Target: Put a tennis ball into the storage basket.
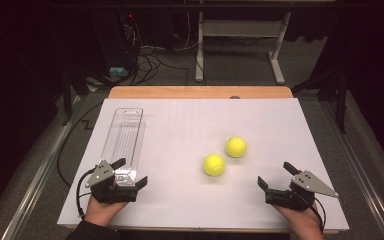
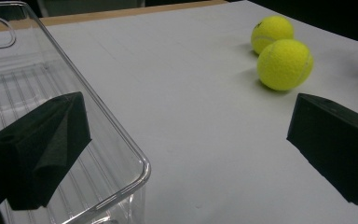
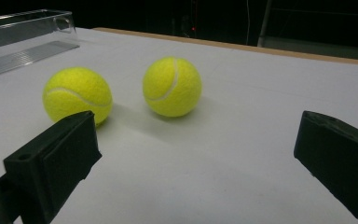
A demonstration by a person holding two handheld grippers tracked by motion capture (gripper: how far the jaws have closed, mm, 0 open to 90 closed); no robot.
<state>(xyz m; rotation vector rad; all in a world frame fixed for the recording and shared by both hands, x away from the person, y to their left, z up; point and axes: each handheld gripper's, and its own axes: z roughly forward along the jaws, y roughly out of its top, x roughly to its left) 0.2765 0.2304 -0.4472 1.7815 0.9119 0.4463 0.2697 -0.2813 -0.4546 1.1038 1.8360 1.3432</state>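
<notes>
Lying outside the empty clear bin (image 1: pixel 123 142), two tennis balls (image 1: pixel 214 165); both claws wide open, holding nothing.

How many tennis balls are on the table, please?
2. The near ball lies mid-table; the far ball sits just beyond it to the right, apart from it. The clear bin looks empty.

The left gripper (image 1: pixel 130 172) sits low in the person's left hand (image 1: pixel 100 209), jaws spread wide with nothing between them. The right gripper (image 1: pixel 275 176), held in the right hand (image 1: pixel 302 217), likewise has its jaws wide apart and empty, both grippers pointing forward.
</notes>
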